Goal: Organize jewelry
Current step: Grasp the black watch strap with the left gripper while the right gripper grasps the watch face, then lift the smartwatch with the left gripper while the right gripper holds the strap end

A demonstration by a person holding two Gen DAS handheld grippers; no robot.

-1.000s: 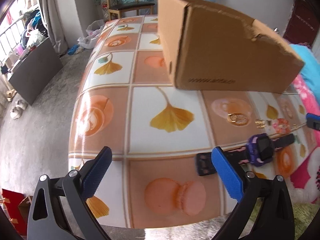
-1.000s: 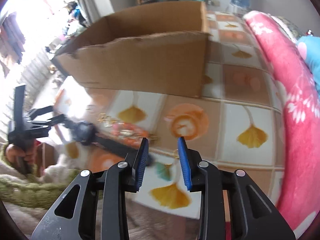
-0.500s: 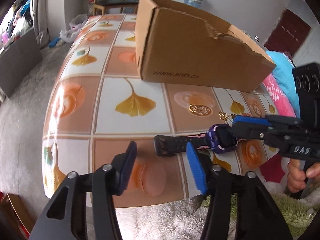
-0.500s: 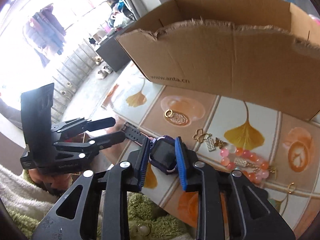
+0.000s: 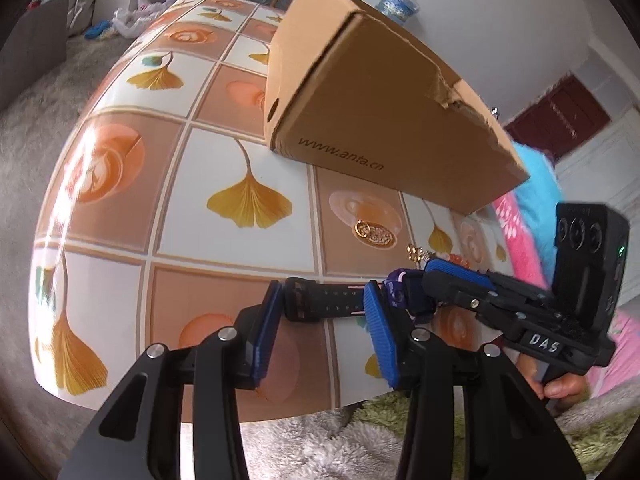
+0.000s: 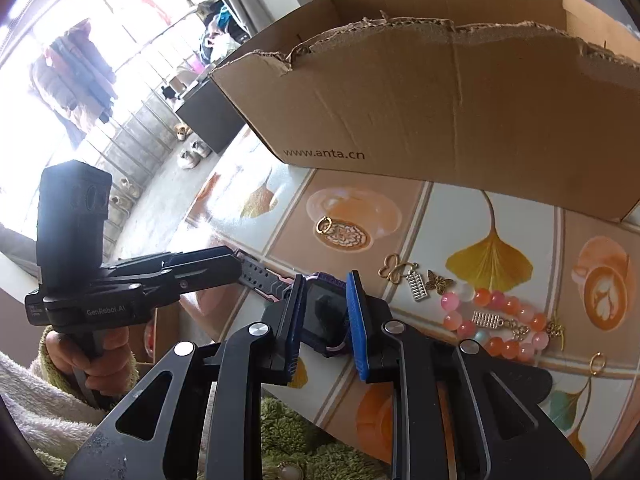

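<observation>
A purple watch (image 6: 324,312) with a black strap (image 5: 320,300) sits near the table's front edge. My right gripper (image 6: 326,308) is shut on the watch body, one blue pad on each side of its face. In the left wrist view it (image 5: 408,292) reaches in from the right. My left gripper (image 5: 322,328) is closing, its jaws still apart. The loose strap lies lengthwise between its pads, its end close to the left pad. I see no firm pinch. A torn cardboard box (image 5: 384,112) with an open top (image 6: 440,112) stands behind.
A round gold pendant (image 6: 344,234) lies in front of the box. Right of the watch lie gold charms (image 6: 412,276), a pink and orange bead bracelet (image 6: 496,316) and a small gold ring (image 6: 596,362). The tiled table (image 5: 120,160) drops off to grey floor on the left.
The left jaws have narrowed from wide apart and now bracket the strap. The right gripper swung in and shut on the watch body, then held still.
</observation>
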